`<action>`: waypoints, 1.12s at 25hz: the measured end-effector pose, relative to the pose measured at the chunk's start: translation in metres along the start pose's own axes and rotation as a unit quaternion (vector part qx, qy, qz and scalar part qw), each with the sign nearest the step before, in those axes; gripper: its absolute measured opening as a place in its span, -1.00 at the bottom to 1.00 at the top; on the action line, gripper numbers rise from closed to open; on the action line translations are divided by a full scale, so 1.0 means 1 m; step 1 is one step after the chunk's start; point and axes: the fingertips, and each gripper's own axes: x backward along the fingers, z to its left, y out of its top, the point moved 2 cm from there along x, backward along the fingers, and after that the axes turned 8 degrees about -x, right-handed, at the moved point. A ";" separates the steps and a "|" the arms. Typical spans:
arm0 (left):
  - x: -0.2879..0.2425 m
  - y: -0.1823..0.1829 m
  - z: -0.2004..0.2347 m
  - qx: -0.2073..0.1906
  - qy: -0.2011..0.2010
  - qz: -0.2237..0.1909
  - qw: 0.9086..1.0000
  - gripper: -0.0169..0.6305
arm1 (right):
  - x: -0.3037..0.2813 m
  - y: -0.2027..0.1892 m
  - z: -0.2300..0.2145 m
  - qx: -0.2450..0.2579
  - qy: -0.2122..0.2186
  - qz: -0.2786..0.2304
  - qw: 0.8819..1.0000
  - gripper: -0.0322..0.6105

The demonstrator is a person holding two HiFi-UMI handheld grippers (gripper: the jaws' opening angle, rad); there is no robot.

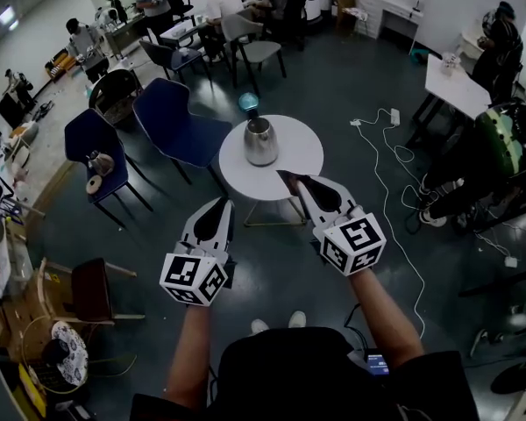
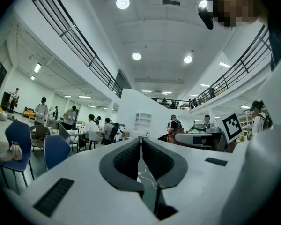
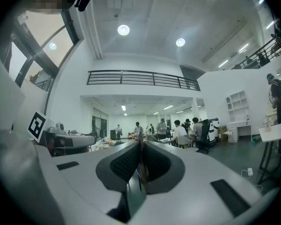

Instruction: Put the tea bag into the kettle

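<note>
While your right hand-held gripper [image 1: 289, 179] pinches thin tea bag [image 3: 142, 171] and left hand-held gripper [image 1: 225, 203] sits closed, empty, kettle [image 1: 261, 142] stands on worktop [image 1: 303, 153] ahead: loosen early, bag drops short of mouth.

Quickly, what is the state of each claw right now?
Left claw: closed, holding nothing.
Right claw: closed on the tea bag.
</note>
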 end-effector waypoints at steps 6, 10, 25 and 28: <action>-0.014 -0.007 -0.017 0.003 0.001 0.004 1.000 -0.86 | 0.008 0.001 -0.018 0.000 0.010 -0.002 1.000 -0.79; -0.023 -0.009 -0.033 0.002 0.003 0.004 1.000 -0.85 | 0.016 0.000 -0.032 0.000 0.011 0.000 1.000 -0.79; -0.046 -0.017 -0.057 0.003 0.007 0.010 1.000 -0.86 | 0.019 0.002 -0.065 -0.005 0.024 0.000 1.000 -0.79; -0.052 -0.020 -0.053 0.005 0.008 0.009 1.000 -0.86 | 0.012 -0.001 -0.070 -0.007 0.022 0.002 1.000 -0.79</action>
